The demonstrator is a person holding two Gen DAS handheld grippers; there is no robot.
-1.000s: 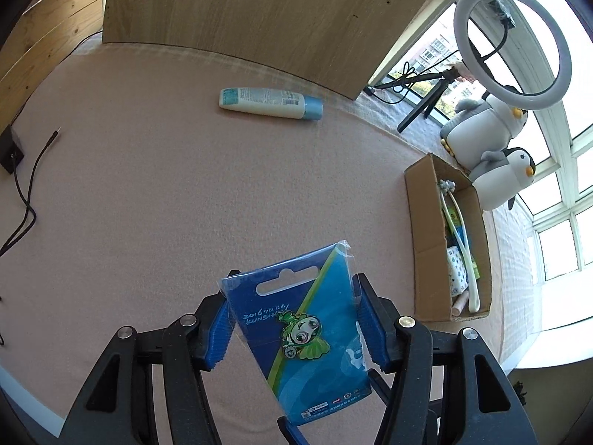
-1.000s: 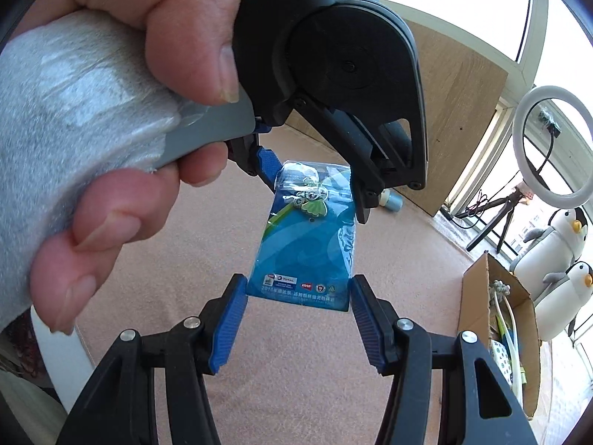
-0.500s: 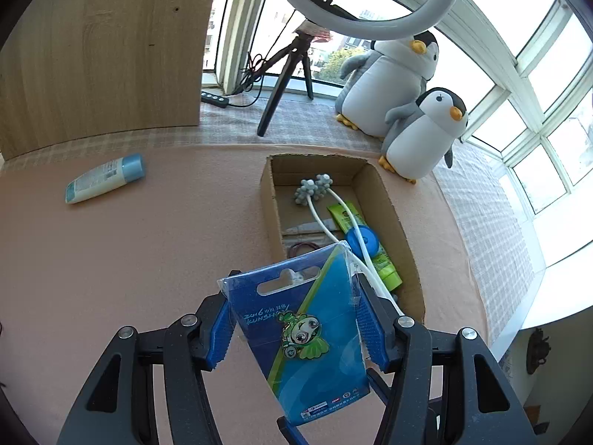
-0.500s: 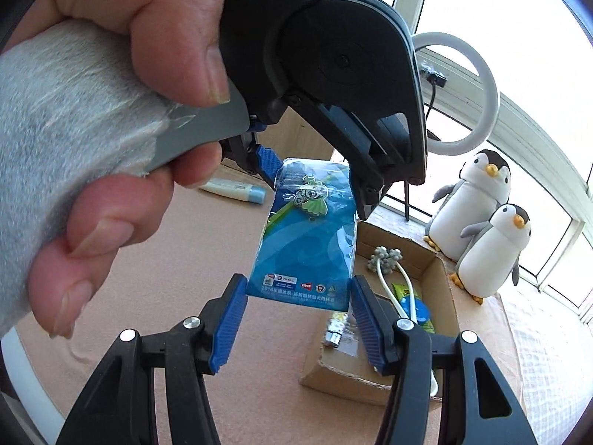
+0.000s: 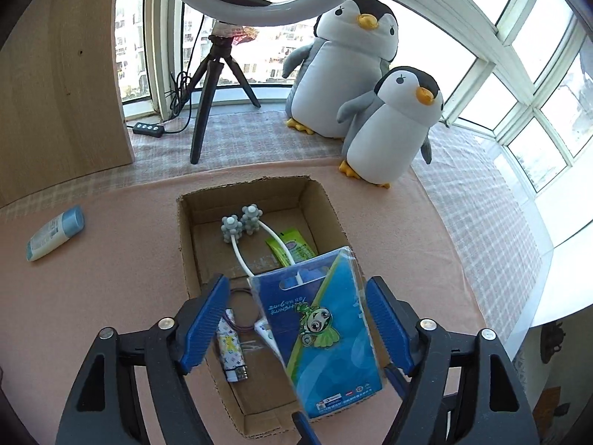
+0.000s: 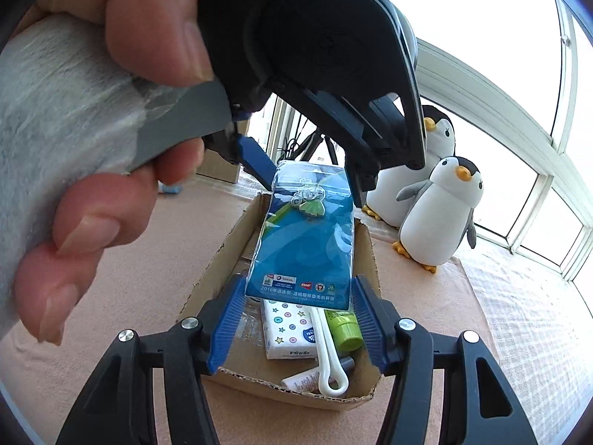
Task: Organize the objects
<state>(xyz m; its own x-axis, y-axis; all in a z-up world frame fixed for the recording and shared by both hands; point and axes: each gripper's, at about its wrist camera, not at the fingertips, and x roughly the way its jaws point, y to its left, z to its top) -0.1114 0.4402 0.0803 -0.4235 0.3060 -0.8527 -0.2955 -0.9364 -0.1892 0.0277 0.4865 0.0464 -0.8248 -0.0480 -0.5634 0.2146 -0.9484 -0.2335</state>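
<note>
A blue packet [image 5: 318,330] with a green mascot pin stands on end in the air over an open cardboard box [image 5: 185,244]. My left gripper [image 5: 296,282] straddles its upper half. Its jaws are opening, and there is a clear gap between each blue pad and the packet. In the right wrist view the packet [image 6: 307,244] has its lower edge between the pads of my right gripper [image 6: 298,282]. Those jaws are opening too, though the pads still lie against the packet's bottom corners. A hand [image 6: 111,204] holds the left gripper [image 6: 315,185] close to the lens.
The box [image 6: 222,259] holds a white massager [image 5: 241,226], a green tube [image 5: 292,246], a tissue pack [image 6: 285,330] and a patterned lighter [image 5: 231,348]. A white-and-blue tube [image 5: 55,231] lies on the pink mat to the left. Behind are two plush penguins [image 5: 393,129], a ring-light tripod [image 5: 215,92] and a wooden panel [image 5: 63,92].
Both grippers carried the packet sideways from over the bare mat to above the box. The left jaws have spread away from the packet's sides.
</note>
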